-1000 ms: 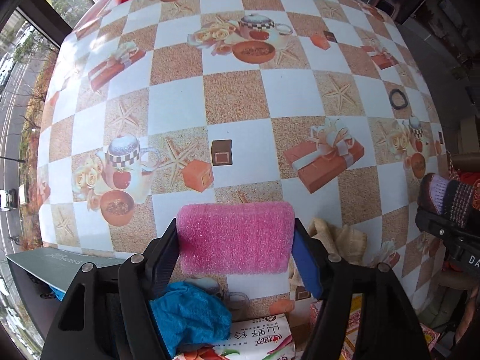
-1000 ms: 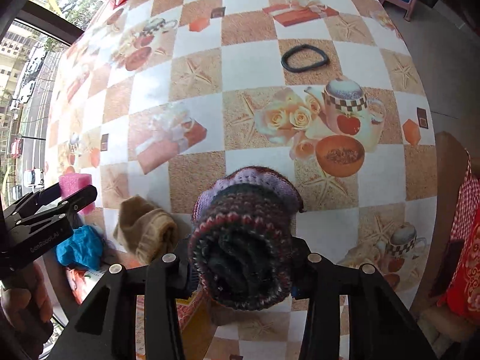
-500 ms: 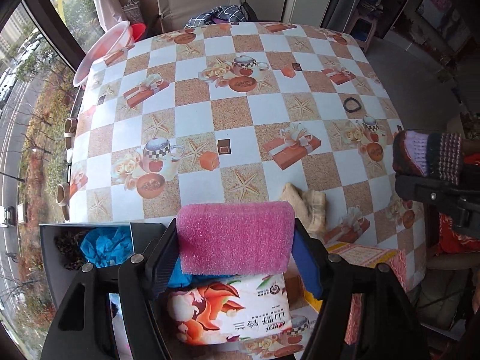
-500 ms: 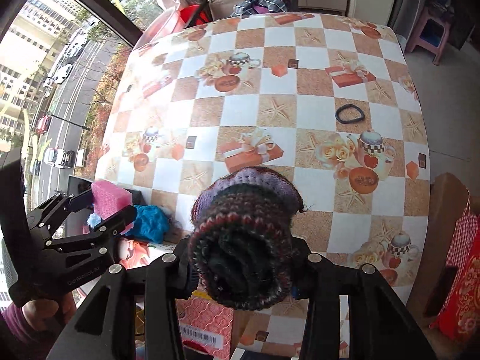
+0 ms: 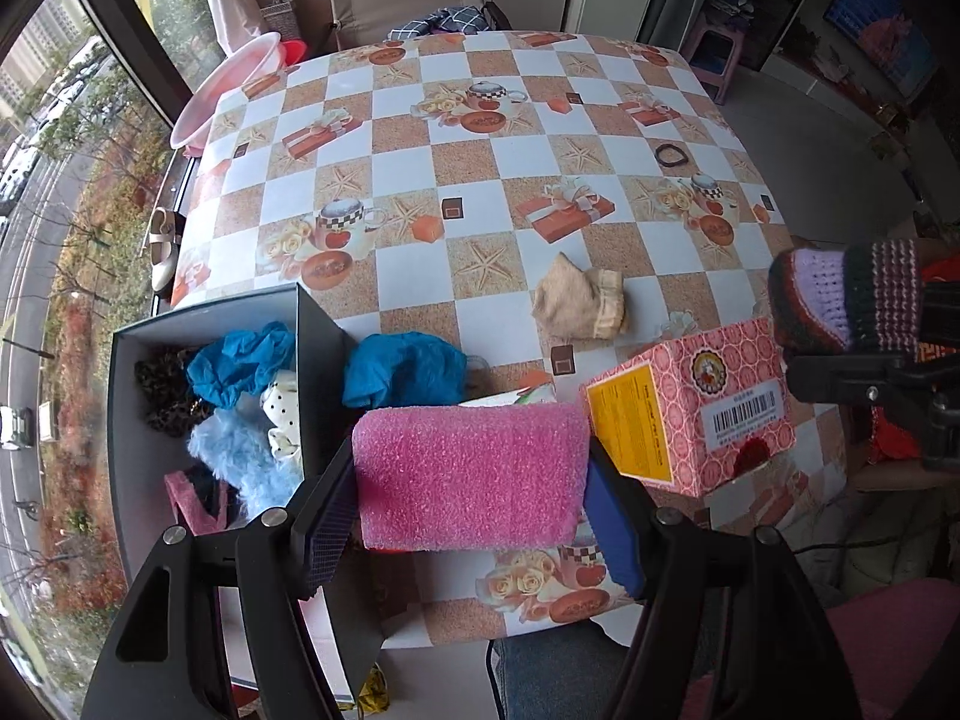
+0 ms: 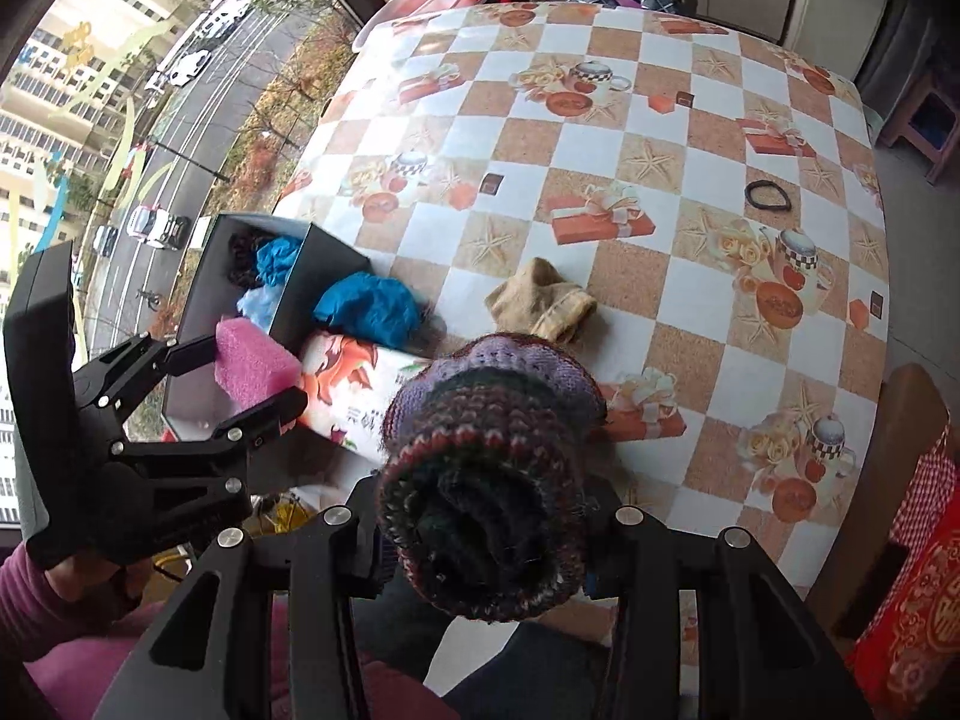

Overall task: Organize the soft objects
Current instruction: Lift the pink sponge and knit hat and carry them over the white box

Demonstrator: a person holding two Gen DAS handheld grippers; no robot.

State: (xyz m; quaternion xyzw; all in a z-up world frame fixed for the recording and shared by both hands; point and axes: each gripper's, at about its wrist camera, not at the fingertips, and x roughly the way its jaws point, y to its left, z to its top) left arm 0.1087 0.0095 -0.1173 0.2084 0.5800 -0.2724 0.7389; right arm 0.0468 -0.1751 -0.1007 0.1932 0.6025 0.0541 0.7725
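Note:
My left gripper [image 5: 468, 474] is shut on a pink foam sponge [image 5: 471, 468], held above the table's near edge, just right of a dark open box [image 5: 318, 348] that holds several soft items. The sponge also shows in the right wrist view [image 6: 255, 363]. My right gripper [image 6: 486, 516] is shut on a rolled striped knit piece [image 6: 489, 474], which shows at the right of the left wrist view [image 5: 846, 306]. A blue cloth [image 5: 405, 369] and a beige sock [image 5: 579, 303] lie on the checkered tablecloth [image 5: 480, 120].
A pink carton [image 5: 690, 408] stands near the table's front right. A printed tissue pack [image 6: 354, 384] lies beside the box. A black hair band [image 5: 672, 155] lies at the far right. A pink basin [image 5: 234, 90] and a chair [image 5: 408, 0] stand beyond the table.
Both grippers have pulled back and up from the table, still holding their items. The dark box, tissue pack and pink carton have come into view near the front edge.

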